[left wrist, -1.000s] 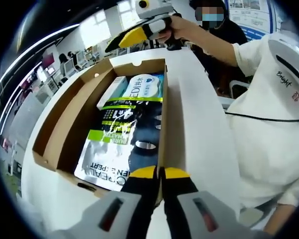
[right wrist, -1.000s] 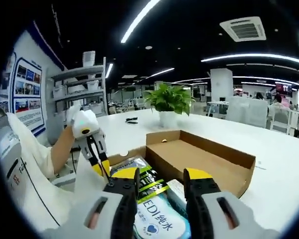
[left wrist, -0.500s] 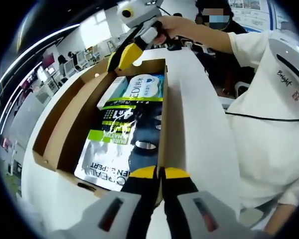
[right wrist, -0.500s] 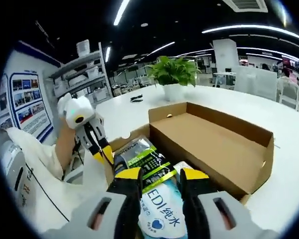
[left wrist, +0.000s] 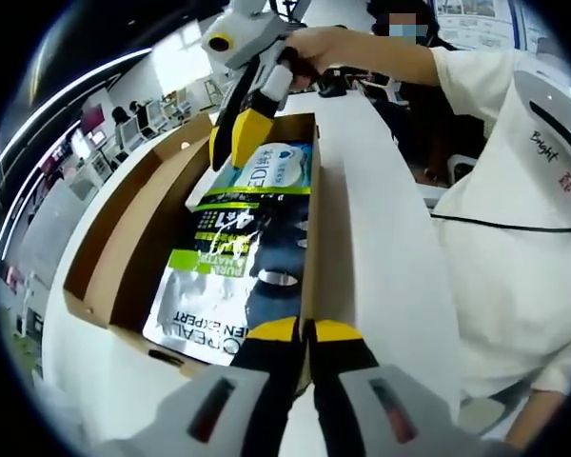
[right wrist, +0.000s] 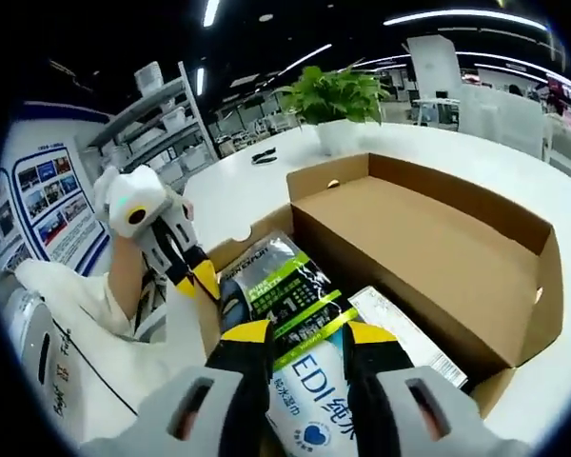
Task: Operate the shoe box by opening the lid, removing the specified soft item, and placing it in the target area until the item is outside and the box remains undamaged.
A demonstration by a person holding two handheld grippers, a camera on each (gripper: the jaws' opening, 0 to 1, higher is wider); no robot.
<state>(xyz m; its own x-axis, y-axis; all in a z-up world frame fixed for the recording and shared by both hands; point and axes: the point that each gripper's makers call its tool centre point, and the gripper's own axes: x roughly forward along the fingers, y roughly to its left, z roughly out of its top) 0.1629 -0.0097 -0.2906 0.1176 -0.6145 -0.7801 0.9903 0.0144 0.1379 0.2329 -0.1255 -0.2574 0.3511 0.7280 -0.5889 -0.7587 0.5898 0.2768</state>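
1. I see the shoe box (left wrist: 316,205) lying open on the white table (left wrist: 381,248), its lid (right wrist: 428,252) folded back flat beside it.
2. Inside the box lies a white pack (right wrist: 314,405) printed "EDI", a black-and-green pouch (left wrist: 230,262) partly over it, and a narrow white carton (right wrist: 400,333) along the lid-side wall.
3. My right gripper (right wrist: 306,335) is down over the white pack, its yellow-tipped jaws a little apart with the pack showing between them; I cannot tell whether they touch it.
4. In the left gripper view the right gripper (left wrist: 243,133) points down at that end of the box.
5. My left gripper (left wrist: 305,331) sits at the near box wall, jaws pressed together on nothing I can see.
6. A potted plant (right wrist: 338,100) stands on the table beyond the lid.
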